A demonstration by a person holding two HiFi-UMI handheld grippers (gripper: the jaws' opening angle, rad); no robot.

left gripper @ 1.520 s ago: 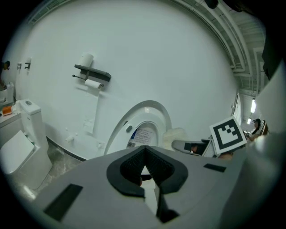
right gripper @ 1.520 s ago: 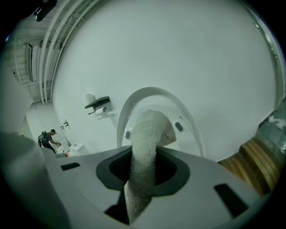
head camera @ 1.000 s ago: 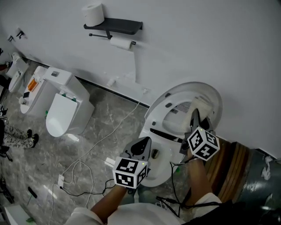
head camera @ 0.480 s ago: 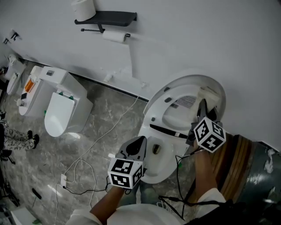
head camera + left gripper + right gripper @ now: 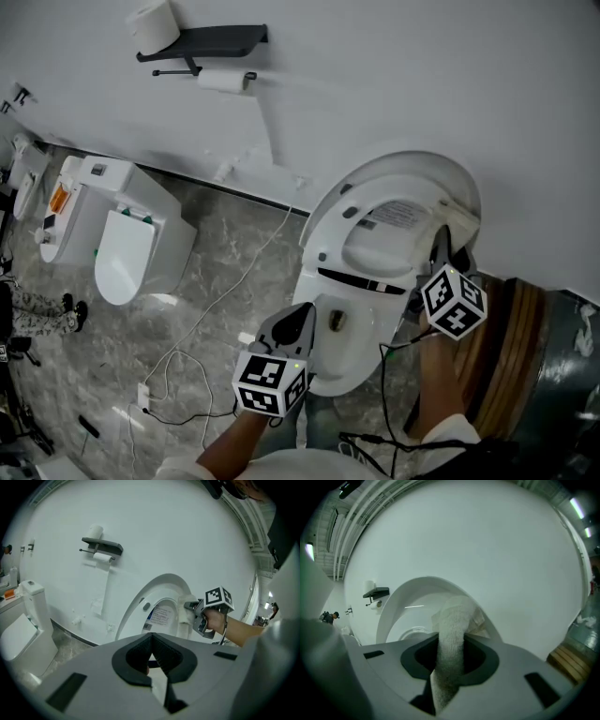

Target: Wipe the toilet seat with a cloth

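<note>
A white toilet stands against the wall with its seat and lid (image 5: 394,202) raised. My right gripper (image 5: 439,246) is shut on a white terry cloth (image 5: 456,219), which it presses against the right edge of the raised seat. In the right gripper view the cloth (image 5: 452,634) runs out between the jaws of the right gripper (image 5: 450,656) onto the seat (image 5: 401,616). My left gripper (image 5: 302,315) hovers at the left rim of the bowl (image 5: 349,361), shut and holding nothing. The left gripper view shows the left gripper (image 5: 152,652), the seat (image 5: 161,599) and the cloth (image 5: 186,616).
A second toilet (image 5: 127,246) stands at the left. A shelf (image 5: 211,39) with a paper roll (image 5: 152,24) hangs on the wall. A white cable (image 5: 230,295) trails over the grey marble floor. A wooden object (image 5: 511,342) sits right of the toilet.
The right gripper has slid the cloth toward the right edge of the raised seat. The left gripper has sunk a little beside the bowl.
</note>
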